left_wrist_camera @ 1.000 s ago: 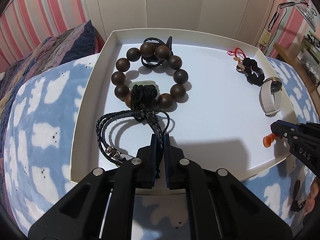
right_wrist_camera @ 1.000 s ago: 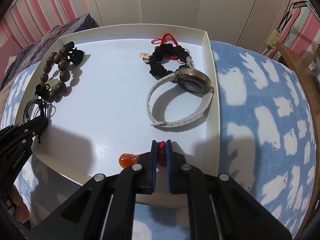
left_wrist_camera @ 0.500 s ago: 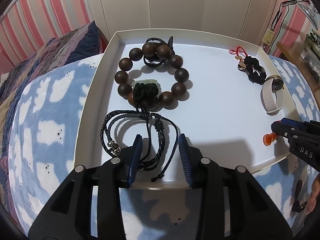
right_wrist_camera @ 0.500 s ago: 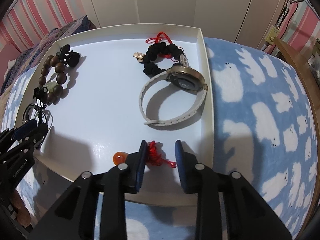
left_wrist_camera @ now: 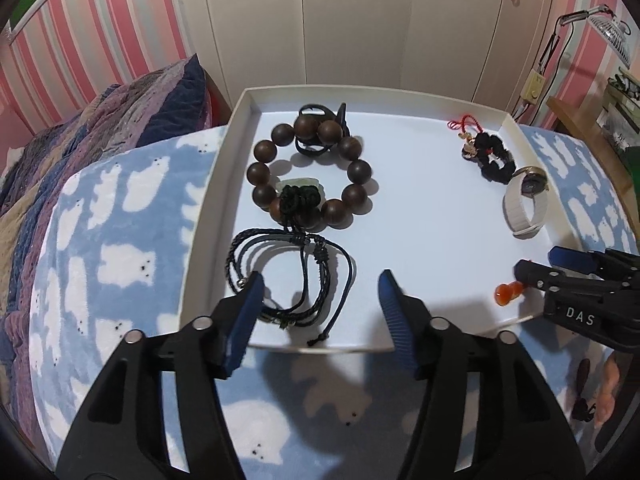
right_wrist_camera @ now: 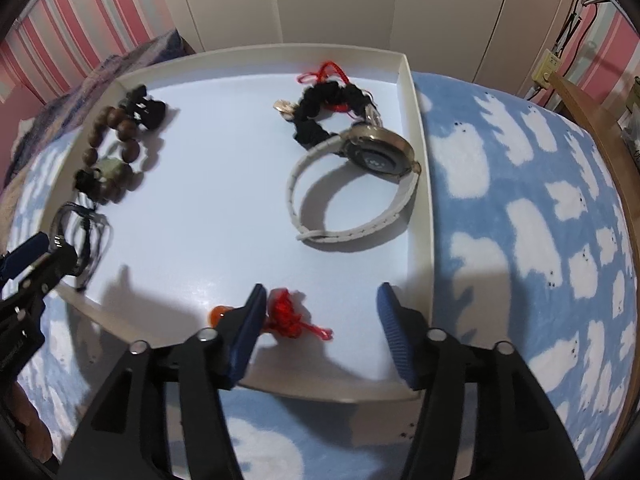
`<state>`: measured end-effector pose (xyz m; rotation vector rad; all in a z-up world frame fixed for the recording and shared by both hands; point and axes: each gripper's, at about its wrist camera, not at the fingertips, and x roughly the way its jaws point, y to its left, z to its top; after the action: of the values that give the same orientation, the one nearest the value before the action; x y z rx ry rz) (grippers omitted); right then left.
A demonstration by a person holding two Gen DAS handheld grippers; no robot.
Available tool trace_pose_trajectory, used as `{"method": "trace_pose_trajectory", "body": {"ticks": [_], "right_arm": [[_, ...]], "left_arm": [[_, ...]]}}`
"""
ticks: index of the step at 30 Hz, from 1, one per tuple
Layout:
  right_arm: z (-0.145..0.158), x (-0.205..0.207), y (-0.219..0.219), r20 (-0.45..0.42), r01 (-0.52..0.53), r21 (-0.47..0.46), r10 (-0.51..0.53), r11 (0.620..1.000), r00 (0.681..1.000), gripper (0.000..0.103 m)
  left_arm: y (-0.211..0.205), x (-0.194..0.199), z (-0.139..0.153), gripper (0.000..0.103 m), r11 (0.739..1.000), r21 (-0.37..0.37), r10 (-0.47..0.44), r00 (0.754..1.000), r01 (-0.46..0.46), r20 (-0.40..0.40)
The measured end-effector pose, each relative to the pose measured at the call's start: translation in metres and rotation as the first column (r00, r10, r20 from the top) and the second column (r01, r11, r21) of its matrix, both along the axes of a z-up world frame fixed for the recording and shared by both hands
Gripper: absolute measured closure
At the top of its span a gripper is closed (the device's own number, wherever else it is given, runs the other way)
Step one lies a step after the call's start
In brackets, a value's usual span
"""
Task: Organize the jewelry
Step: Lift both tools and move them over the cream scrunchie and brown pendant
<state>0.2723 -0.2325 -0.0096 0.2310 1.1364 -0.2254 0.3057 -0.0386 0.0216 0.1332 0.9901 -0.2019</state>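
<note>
**Both tools spreading above the jewelry tray**

The left tool [left_wrist_camera: 320, 300] points steeply down over the near left corner of the white tray [left_wrist_camera: 224, 184], its jaws opening. The black braided cord bracelet [left_wrist_camera: 288, 276] lies on the tray floor between them, beside the left pad, and neither pad presses on it. Just beyond it sits the dark wooden bead bracelet [left_wrist_camera: 308, 172].

The right tool [right_wrist_camera: 320, 312] also tilts steeply down, over the tray's near right part, jaws opening. The red knotted charm [right_wrist_camera: 288, 316] with its orange bead [right_wrist_camera: 218, 314] lies loose on the tray; the knot is just beside the left pad, and whether they touch cannot be told. Farther back rest the white-strapped watch [right_wrist_camera: 360, 184] and a black scrunchie [right_wrist_camera: 324, 108] with red cord.

The tray stands on a bed covered by a blue blanket [right_wrist_camera: 520, 200] with white bear shapes. In the left wrist view the right tool's body carries the white letters "DAS" [left_wrist_camera: 580, 317].
</note>
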Motion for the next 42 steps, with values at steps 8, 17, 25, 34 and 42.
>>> {"method": "trace_pose_trajectory", "body": {"ticks": [8, 17, 25, 34, 42], "right_arm": [[0.045, -0.036, 0.002, 0.131, -0.005, 0.002, 0.005, 1.000, 0.991, 0.022], [0.054, -0.115, 0.001, 0.134, -0.033, -0.037, 0.038, 0.999, 0.990, 0.022], [0.036, -0.170, -0.009, 0.094, -0.028, -0.074, 0.035, 0.997, 0.995, 0.022], [0.000, -0.190, -0.004, 0.028, -0.036, -0.073, 0.038, 0.997, 0.999, 0.022], [-0.007, -0.199, -0.002, 0.031, -0.019, -0.074, 0.021, 0.997, 0.999, 0.022]], "left_arm": [[0.015, -0.044, 0.038, 0.013, 0.999, -0.034, 0.020, 0.997, -0.018, 0.080], [0.033, -0.124, 0.054, 0.003, 0.999, -0.043, 0.027, 0.990, -0.021, 0.136], [0.040, -0.163, 0.028, 0.003, 0.998, -0.052, 0.049, 0.996, -0.045, 0.075], [0.041, -0.186, -0.010, 0.003, 0.998, -0.038, 0.057, 0.998, -0.057, 0.010], [0.050, -0.195, -0.017, 0.008, 0.996, -0.067, 0.056, 0.998, -0.056, -0.005]]}}
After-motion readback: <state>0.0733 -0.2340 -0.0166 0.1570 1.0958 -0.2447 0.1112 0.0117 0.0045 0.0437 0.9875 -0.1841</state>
